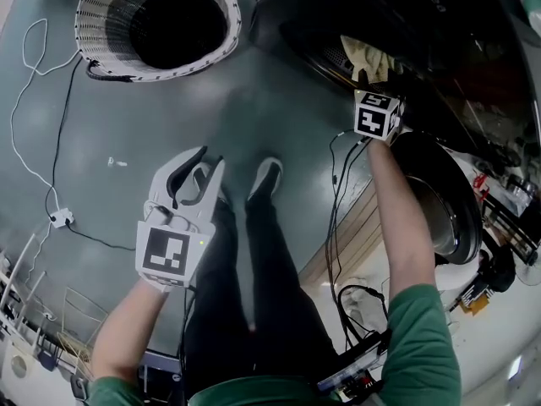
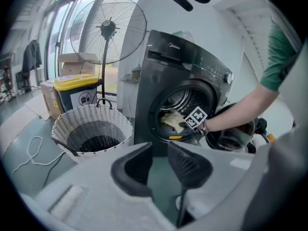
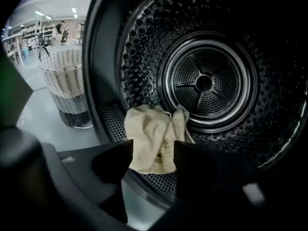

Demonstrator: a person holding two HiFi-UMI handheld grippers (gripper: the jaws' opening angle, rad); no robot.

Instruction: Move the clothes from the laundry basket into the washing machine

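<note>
The dark washing machine point(image 1: 439, 24) fills the upper right of the head view, its round door point(image 1: 439, 193) swung open at the right edge. In the right gripper view its perforated steel drum point(image 3: 204, 83) takes up most of the frame. The white woven laundry basket point(image 1: 93, 24) stands at the upper left of the head view on the grey-green floor point(image 1: 279, 108), upright, well apart from the machine; its inside shows only dark.

The left gripper point(image 1: 210, 161) hovers at the lower left of centre above the floor, its jaws spread with nothing between them, pointing towards the gap between basket and machine. The right gripper point(image 3: 153, 150) reaches into the drum mouth, its jaws standing apart.

A cream cloth point(image 3: 149, 138) lies bunched on the drum's front lip, at the lower middle of the right gripper view, in the gap just beyond the jaw tips. It is folded into two lobes, its long axis running top to bottom in that frame, the lower end hanging towards the door seal.
</note>
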